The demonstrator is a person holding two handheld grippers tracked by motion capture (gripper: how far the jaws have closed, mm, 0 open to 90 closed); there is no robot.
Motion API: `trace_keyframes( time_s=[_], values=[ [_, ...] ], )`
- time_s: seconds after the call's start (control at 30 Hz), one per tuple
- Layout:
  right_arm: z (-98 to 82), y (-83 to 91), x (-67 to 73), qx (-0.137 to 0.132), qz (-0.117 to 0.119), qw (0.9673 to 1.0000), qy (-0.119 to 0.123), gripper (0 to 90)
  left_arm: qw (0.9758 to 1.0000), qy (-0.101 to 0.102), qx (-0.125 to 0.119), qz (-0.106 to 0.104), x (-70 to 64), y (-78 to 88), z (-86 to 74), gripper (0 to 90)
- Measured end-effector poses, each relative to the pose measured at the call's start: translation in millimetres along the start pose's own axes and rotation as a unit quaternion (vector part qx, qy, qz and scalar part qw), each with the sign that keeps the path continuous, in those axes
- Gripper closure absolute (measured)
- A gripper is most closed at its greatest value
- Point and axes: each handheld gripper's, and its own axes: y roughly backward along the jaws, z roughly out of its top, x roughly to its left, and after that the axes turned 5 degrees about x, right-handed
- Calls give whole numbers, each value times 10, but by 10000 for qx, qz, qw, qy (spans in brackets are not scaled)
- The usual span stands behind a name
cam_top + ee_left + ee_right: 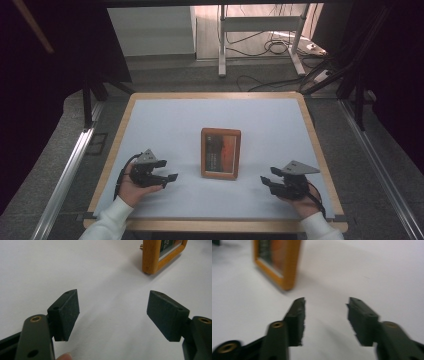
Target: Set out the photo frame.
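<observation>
A wooden picture frame (220, 153) stands upright near the middle of the white table top (165, 125), holding an orange and dark picture. To its left, near the front of the table, my left gripper (168, 170) rests open with nothing between its jaws. In the left gripper view the frame (160, 255) is at the upper right, past the wide-apart pads (67, 312). At the frame's right, my right gripper (265, 177) is held open and empty. The right gripper view is blurred, with the frame (279, 262) at the upper left.
The table has a wooden rim (120, 135). Behind it are a white stand (260, 30) and loose cables (275, 47) on the floor. Metal rails (65, 175) run along both sides of the table. White sleeves (107, 222) come in from the bottom edge.
</observation>
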Motion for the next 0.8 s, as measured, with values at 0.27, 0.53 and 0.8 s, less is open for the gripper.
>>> trace_keyframes(
  time_s=[0.27,0.53,0.8],
  values=[
    [-190,152,-272,-175,-383,9979,-497,283,10000,-60,-55,40,-9,2,3,257],
    [-175,105,-293,-108,-452,9974,-549,263,9999,-107,-78,76,-19,2,3,260],
    [-174,136,-288,-268,-527,9965,-591,243,9998,-129,-92,102,-13,3,12,259]
  ],
)
